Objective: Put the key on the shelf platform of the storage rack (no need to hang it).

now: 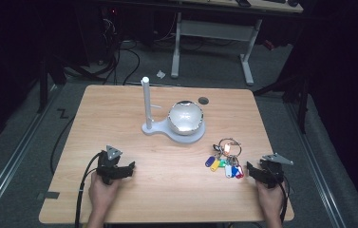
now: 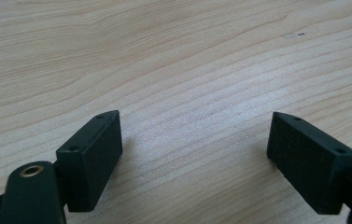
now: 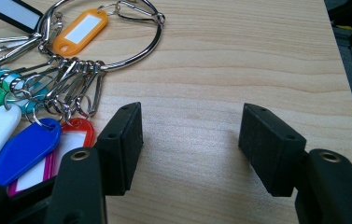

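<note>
The key ring (image 1: 228,154) with its coloured tags (image 1: 225,166) lies flat on the table (image 1: 119,109) at about 4 o'clock from the white stand (image 1: 146,107), well apart from it. The right gripper (image 1: 249,167) rests low on the table at the tags' 3 o'clock, just beside them. Its jaws stand wide apart with only bare wood between them, and in the right gripper view the ring (image 3: 117,42) and the tags (image 3: 24,144) sit off to its left jaw's side. That placing looks like a start for a pickup: jaws spread so they can slide over the ring. The left gripper (image 1: 130,166) waits at the stand's 7 o'clock, jaws likewise apart and nothing between them, probably kept clear until needed. The stand's upright post likely serves as the peg for hanging the ring.
</note>
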A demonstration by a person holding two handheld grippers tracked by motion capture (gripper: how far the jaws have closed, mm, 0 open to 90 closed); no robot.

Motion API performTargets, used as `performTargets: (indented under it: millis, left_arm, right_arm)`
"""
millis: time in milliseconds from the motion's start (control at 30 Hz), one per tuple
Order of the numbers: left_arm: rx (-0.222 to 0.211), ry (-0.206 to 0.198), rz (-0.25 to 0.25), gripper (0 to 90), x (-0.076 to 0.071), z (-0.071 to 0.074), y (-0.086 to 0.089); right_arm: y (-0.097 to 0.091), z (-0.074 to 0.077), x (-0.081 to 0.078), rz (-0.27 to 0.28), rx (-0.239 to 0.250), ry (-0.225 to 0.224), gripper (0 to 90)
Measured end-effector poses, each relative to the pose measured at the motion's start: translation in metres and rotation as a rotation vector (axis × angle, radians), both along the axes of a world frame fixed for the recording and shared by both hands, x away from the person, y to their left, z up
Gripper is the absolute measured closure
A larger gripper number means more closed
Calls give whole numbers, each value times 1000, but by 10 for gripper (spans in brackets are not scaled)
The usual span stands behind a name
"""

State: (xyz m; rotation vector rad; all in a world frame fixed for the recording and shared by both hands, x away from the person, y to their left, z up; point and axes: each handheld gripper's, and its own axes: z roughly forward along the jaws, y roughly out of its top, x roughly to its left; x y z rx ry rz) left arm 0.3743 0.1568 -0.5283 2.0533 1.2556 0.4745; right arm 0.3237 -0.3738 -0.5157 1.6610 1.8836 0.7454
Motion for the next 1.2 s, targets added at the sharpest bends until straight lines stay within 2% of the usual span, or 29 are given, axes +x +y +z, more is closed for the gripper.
performTargets:
  millis: [1200]
  left_arm:
    - [2, 1, 1, 186, 0, 0, 0]
  right_arm:
    - [1, 0, 0, 2, 8, -4, 400]
